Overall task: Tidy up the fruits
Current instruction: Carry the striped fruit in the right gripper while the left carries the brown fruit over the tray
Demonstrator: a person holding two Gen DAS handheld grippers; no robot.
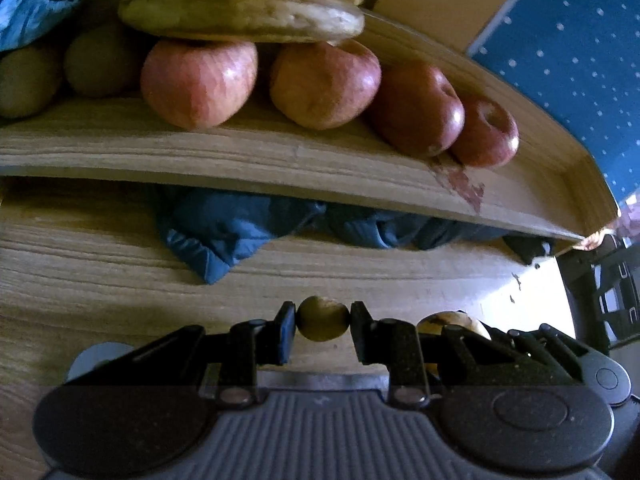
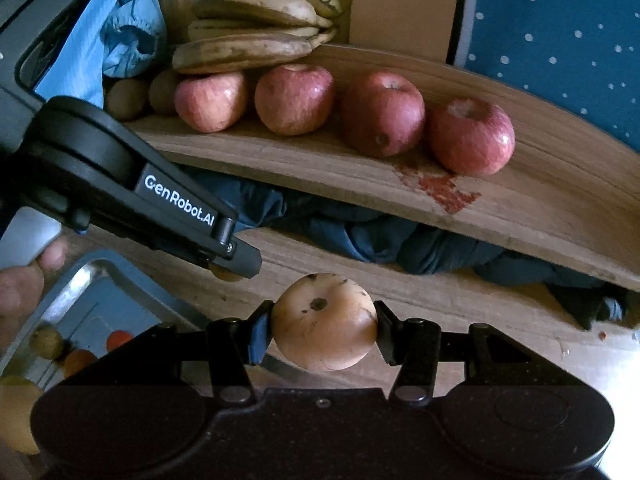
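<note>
Left gripper [image 1: 323, 320]: black two-finger claw, clenched on a small round olive-green fruit [image 1: 323, 318] pinched between its pads, held above the pale wood-grain table top [image 1: 80, 272]; Right gripper [image 2: 324, 322]: matching black claw, grasping a larger round tan-orange fruit with dark specks [image 2: 325, 322], its pads pressed to both sides; the left claw's arm crosses the upper left of the right-wrist view, just ahead and to the left of the right claw. Ahead of and above both claws: raised curved wooden shelf board [image 2: 520, 200] with a red stain on its front, bearing a row of four red apples [image 2: 382, 114], the rightmost one directly behind the stain; a bunch of yellow-brown bananas with dark spots [image 2: 256, 20] resting on the leftmost apples; two dull green-brown round fruits [image 2: 126, 96] left of the apples. Beneath the shelf, beyond the claws: crumpled dark blue cloth [image 1: 224, 236]. Low left of the right claw: shiny metal tray [image 2: 84, 276] holding small fruits, blurred, in orange, red and yellow-green. Far left edge: a person's hand [image 2: 24, 280] on the left claw's handle
</note>
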